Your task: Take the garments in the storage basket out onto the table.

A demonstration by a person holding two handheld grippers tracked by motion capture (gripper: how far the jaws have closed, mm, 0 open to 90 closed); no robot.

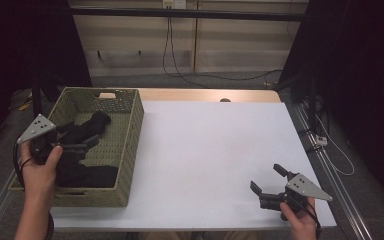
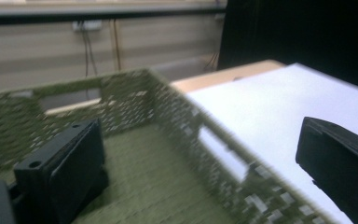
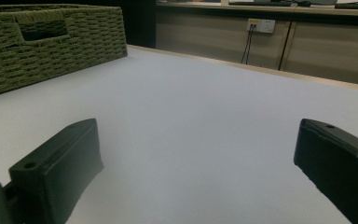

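I held the left gripper point(image 1: 75, 142) over the woven basket point(image 1: 132, 145), its fingers spread wide and empty above the dark clothing point(image 1: 87, 172) heaped inside. The right gripper point(image 1: 272, 185) hovered well apart, low over the white counter point(image 1: 215, 150), fingers likewise wide and holding nothing. Beyond the counter stood a pale panelled wall point(image 1: 140, 35) with a trailing cable point(image 1: 172, 60).

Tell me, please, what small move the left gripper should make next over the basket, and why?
Probably lower the left gripper onto the black cloth in the woven basket. Its jaws stand open with nothing between them, above the basket floor, and the cloth lies loose just beneath. The right gripper, also open, rests on the white table, well away from the basket.
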